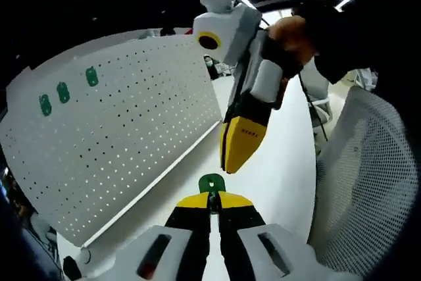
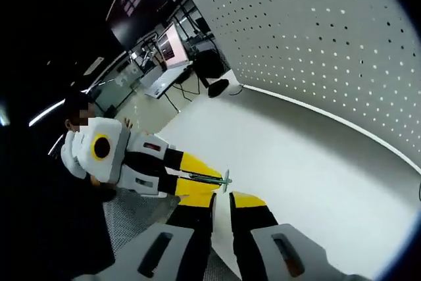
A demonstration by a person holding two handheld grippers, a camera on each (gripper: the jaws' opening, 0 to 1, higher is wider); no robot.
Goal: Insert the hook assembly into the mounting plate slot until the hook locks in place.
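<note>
Gripping the green hook assembly (image 1: 211,183) between its yellow-tipped jaws, the left gripper (image 1: 212,203) points out over the white table (image 1: 276,162), its jaws closed on the hook's thin metal stem. In the left gripper view the hook's green plastic head stands just above the jaw tips, rounded at the top with a small pale hole in it. In the right gripper view the same left gripper (image 2: 209,179) comes in from the left, lying nearly level, and the hook assembly (image 2: 223,179) sticks out of its tips as a slim metal rod ending in a small green piece. The right gripper (image 2: 222,201) sits just beside and below that rod, its jaws a narrow gap apart and holding nothing. Seen from the left gripper view, the right gripper (image 1: 230,159) hangs tilted, tips downward, just above the hook, held by a person's hand (image 1: 293,37) in a dark sleeve. The white perforated mounting plate (image 1: 118,143) stands upright along the far edge of the table, well apart from the held hook. Three more green hooks (image 1: 62,91) already sit in a row near its upper corner. A white mesh chair (image 1: 368,189) stands beside the table.
</note>
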